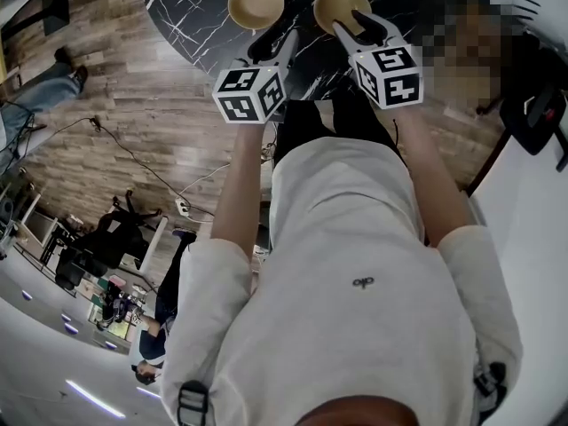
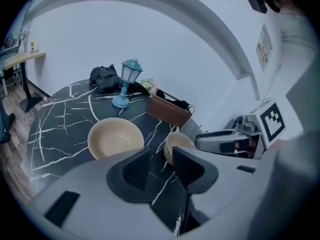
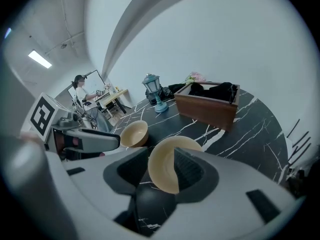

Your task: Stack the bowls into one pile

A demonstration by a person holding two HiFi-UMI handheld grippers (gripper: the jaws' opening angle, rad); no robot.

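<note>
Gripping tilted bowl (image 3: pixel 162 156) by rim in right gripper (image 3: pixel 160 172); holding left gripper (image 2: pixel 161 168) agape, empty, near second bowl (image 2: pixel 115 137); showing lantern (image 2: pixel 129 80), wooden box (image 3: pixel 207 109) in gripper views only.

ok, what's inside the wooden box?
Some black stuff pokes above the box rim; what it is I can't tell. The walls hide everything lower down.

Person is wearing a pale grey short-sleeved T-shirt (image 1: pixel 355 238) with a small dark chest logo (image 1: pixel 361 282), dark trousers (image 1: pixel 306 127), and grey straps with black buckles (image 1: pixel 192 404) near both shoulders. Grey plastic left gripper (image 1: pixel 277 44) and right gripper (image 1: pixel 355 23) are each carrying a white cube with black square markers (image 1: pixel 250 93). Black ribbed pads (image 2: pixel 136 170) are lining the jaws.
</note>
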